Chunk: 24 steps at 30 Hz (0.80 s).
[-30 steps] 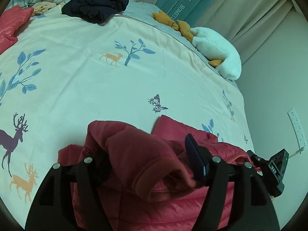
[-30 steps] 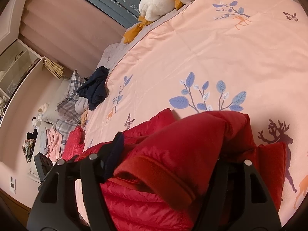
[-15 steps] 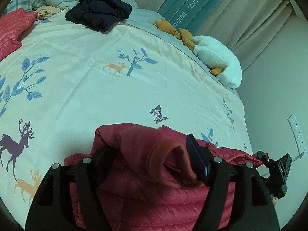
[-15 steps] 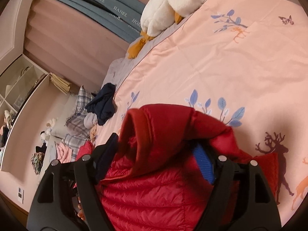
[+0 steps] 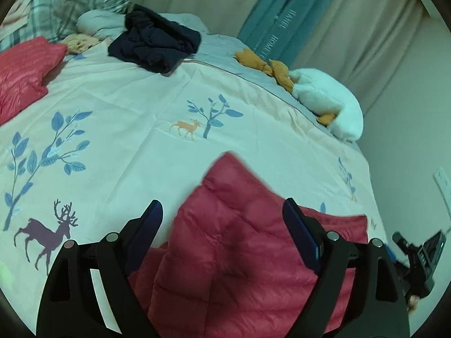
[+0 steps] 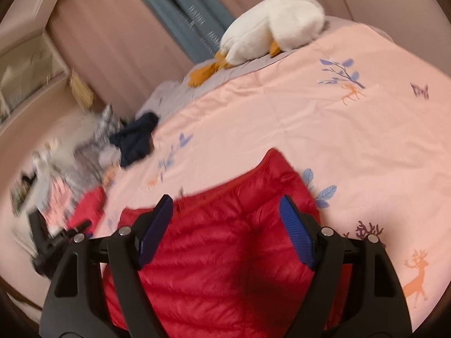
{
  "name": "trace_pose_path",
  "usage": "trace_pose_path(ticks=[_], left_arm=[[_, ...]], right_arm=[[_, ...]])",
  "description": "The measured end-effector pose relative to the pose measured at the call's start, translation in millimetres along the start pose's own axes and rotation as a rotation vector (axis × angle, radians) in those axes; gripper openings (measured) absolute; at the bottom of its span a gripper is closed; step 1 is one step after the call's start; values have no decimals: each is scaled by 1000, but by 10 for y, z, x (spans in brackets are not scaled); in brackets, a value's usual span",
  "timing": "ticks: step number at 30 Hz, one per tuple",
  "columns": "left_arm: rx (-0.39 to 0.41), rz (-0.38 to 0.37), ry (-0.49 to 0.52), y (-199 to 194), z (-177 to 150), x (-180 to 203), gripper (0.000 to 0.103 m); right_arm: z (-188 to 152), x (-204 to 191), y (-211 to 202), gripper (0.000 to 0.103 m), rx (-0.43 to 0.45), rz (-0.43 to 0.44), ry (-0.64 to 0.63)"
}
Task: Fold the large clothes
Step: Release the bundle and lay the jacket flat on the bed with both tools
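Quilting ribs the puffy red jacket on smooth printed bedspread.

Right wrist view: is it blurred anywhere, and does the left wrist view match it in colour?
Right wrist view: motion blur smears the pillows and clothes at left; the red down jacket is fairly sharp under a warm pink cast. Left wrist view: sharper, cooler and greenish, with the same jacket looking duller; both show fisheye bending.
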<state>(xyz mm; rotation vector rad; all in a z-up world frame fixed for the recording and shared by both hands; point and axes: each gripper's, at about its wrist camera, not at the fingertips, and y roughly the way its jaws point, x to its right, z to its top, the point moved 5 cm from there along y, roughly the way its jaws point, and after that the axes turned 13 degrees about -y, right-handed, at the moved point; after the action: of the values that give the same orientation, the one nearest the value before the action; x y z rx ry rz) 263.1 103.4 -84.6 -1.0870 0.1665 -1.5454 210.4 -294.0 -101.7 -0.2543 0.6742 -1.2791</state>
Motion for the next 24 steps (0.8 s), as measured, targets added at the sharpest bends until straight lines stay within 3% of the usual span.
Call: trace_pose_path(ticks=[4, 10, 16, 24], left_arm=[[-16, 59, 176, 40, -255, 171, 87], [-75, 97, 317, 169, -623, 183, 87], [-125, 140, 368, 336, -861, 26, 87], [-137, 140, 363, 394, -955, -17, 87]], right_arm=[[-184, -277, 136, 79, -77, -57, -167], [-475, -553, 278, 79, -154, -119, -343], [-739, -525, 466, 79, -225, -144, -381], [-853, -495, 489, 79, -230, -151, -368]])
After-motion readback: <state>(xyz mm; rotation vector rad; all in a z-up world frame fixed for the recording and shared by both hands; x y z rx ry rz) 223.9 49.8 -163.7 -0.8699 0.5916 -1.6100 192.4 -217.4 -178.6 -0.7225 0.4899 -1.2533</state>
